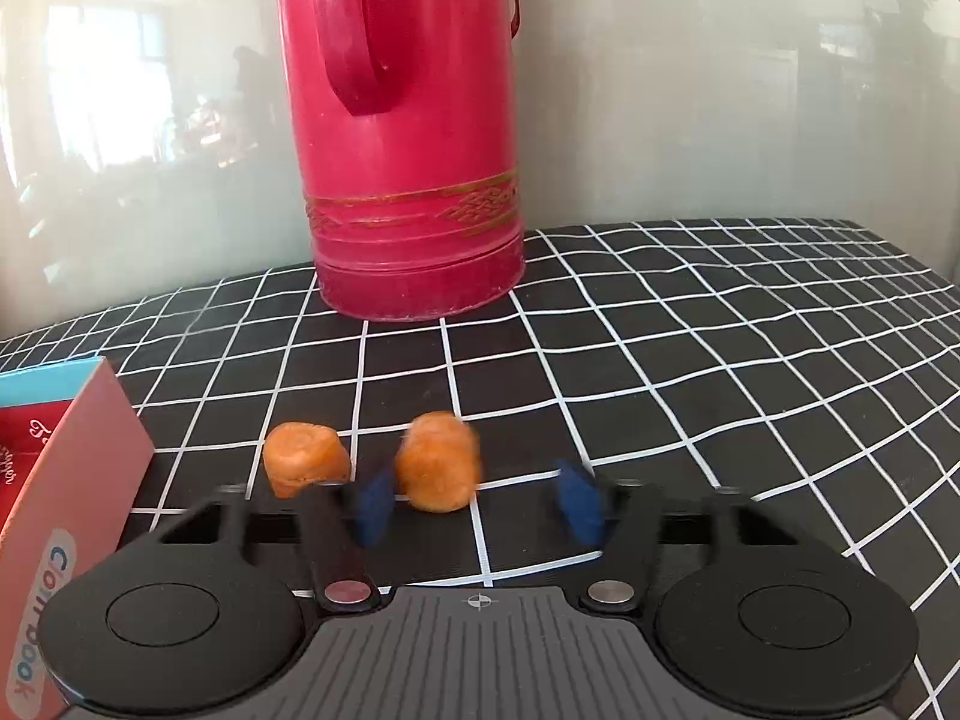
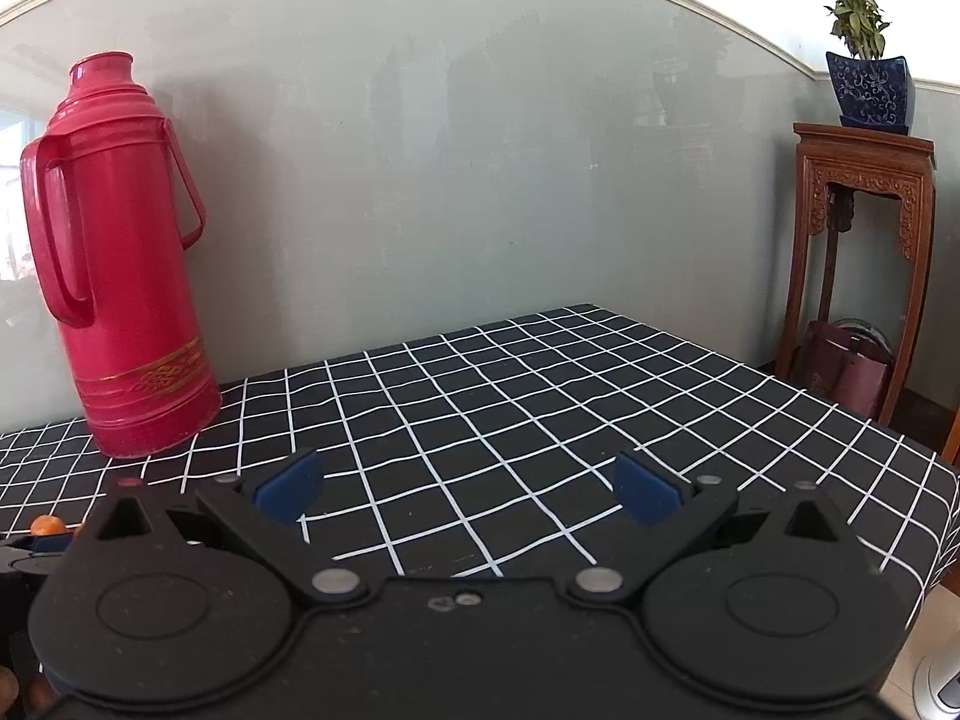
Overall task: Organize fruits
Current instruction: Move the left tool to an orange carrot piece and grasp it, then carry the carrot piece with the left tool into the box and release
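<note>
Two orange pieces (image 1: 306, 459) (image 1: 438, 462) on tablecloth (image 1: 690, 360) | left tongs (image 1: 474, 495) narrowed, seemingly not gripping | right tongs (image 2: 468, 489) wide

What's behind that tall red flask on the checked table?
Behind the red flask only the pale green wall shows. The strip of checked tablecloth directly behind its base is hidden by the flask.

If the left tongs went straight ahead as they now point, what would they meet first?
Probably the blurred orange fruit chunk between the left tongs, nearer one pad; beyond it, the red thermos.
</note>
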The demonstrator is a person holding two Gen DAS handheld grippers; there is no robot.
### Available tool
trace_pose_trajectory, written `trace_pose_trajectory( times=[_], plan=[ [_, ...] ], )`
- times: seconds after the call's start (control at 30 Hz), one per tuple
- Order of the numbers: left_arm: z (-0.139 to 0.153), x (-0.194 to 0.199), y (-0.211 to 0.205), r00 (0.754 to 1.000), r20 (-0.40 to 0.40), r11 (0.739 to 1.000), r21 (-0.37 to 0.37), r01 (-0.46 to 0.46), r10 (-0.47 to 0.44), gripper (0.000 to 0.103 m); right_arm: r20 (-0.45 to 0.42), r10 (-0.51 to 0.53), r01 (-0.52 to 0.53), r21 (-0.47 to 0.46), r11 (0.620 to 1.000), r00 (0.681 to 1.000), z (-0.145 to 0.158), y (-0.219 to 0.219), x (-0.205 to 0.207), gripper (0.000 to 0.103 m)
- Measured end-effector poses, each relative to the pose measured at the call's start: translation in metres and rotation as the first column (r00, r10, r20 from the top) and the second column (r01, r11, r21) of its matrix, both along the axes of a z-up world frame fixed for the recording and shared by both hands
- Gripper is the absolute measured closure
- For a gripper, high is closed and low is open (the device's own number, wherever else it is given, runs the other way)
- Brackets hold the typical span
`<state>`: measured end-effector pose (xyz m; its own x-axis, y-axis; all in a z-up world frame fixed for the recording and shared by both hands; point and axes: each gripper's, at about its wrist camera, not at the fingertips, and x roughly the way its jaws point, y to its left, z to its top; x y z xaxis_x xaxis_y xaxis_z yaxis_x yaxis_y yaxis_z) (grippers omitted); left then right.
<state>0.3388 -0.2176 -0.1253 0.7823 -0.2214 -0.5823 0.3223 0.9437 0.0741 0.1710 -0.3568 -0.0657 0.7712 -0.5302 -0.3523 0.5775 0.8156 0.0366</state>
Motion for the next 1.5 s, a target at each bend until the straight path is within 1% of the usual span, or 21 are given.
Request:
trace_pose_trajectory(
  times=[0.1, 0.17, 0.3, 0.37, 0.43, 0.53, 0.63, 0.73, 0.87, 1.0, 1.23, 1.37, 1.5],
  plan=[
    [-0.001, -0.001, 0.000, 1.000, 0.001, 1.000, -0.003, 0.004, -0.004, 0.061, -0.002, 0.009, -0.009, -0.004, 1.000, 1.000, 0.000, 0.003, 0.002, 0.006],
    [0.000, -0.002, 0.001, 1.000, 0.011, 1.000, -0.004, 0.000, 0.000, 0.068, -0.003, 0.016, -0.016, -0.003, 1.000, 1.000, 0.000, 0.004, 0.004, 0.006],
    [0.002, -0.005, -0.001, 0.999, 0.035, 1.000, 0.002, 0.003, -0.003, 0.073, -0.005, 0.028, -0.027, 0.004, 1.000, 1.000, -0.001, 0.003, 0.006, 0.006],
    [0.002, -0.006, -0.002, 0.999, 0.040, 1.000, 0.010, 0.009, -0.009, 0.073, -0.004, 0.033, -0.033, 0.008, 0.999, 0.999, -0.001, 0.002, 0.007, 0.006],
    [0.001, -0.004, -0.004, 1.000, 0.028, 1.000, 0.027, 0.010, -0.011, 0.073, -0.005, 0.036, -0.036, 0.007, 0.999, 0.999, -0.001, 0.002, 0.008, 0.006],
    [0.000, -0.001, -0.003, 1.000, 0.018, 1.000, 0.019, 0.012, -0.012, 0.073, -0.002, 0.044, -0.044, 0.004, 0.999, 0.999, 0.000, 0.003, 0.008, 0.006],
    [0.000, 0.004, -0.005, 1.000, 0.020, 1.000, 0.021, 0.012, -0.013, 0.073, 0.006, 0.015, -0.015, -0.016, 1.000, 1.000, 0.002, 0.002, 0.006, 0.006],
    [-0.001, 0.005, -0.008, 0.999, 0.027, 0.999, 0.026, 0.022, -0.023, 0.073, 0.007, -0.016, 0.016, -0.015, 1.000, 1.000, 0.002, -0.002, 0.005, 0.006],
    [0.000, 0.001, -0.011, 0.998, 0.054, 0.999, 0.047, 0.027, -0.029, 0.074, -0.002, -0.040, 0.040, -0.008, 0.999, 0.999, 0.001, -0.007, 0.003, 0.006],
    [0.002, -0.003, -0.013, 0.995, 0.092, 0.998, 0.055, 0.024, -0.029, 0.074, 0.002, -0.042, 0.042, 0.003, 0.999, 0.999, 0.000, -0.009, 0.002, 0.006],
    [0.008, -0.015, -0.010, 0.990, 0.137, 0.999, 0.040, 0.024, -0.029, 0.074, 0.006, -0.032, 0.032, 0.001, 0.999, 0.999, 0.001, -0.006, 0.003, 0.006],
    [0.018, -0.026, -0.001, 0.984, 0.178, 1.000, 0.028, 0.014, -0.019, 0.074, 0.006, -0.019, 0.019, 0.011, 1.000, 1.000, 0.002, -0.006, 0.004, 0.006],
    [0.035, -0.044, 0.020, 0.973, 0.230, 0.999, 0.029, -0.015, 0.008, 0.074, 0.007, 0.015, -0.015, 0.007, 1.000, 1.000, 0.003, 0.003, 0.006, 0.006]
  ],
)
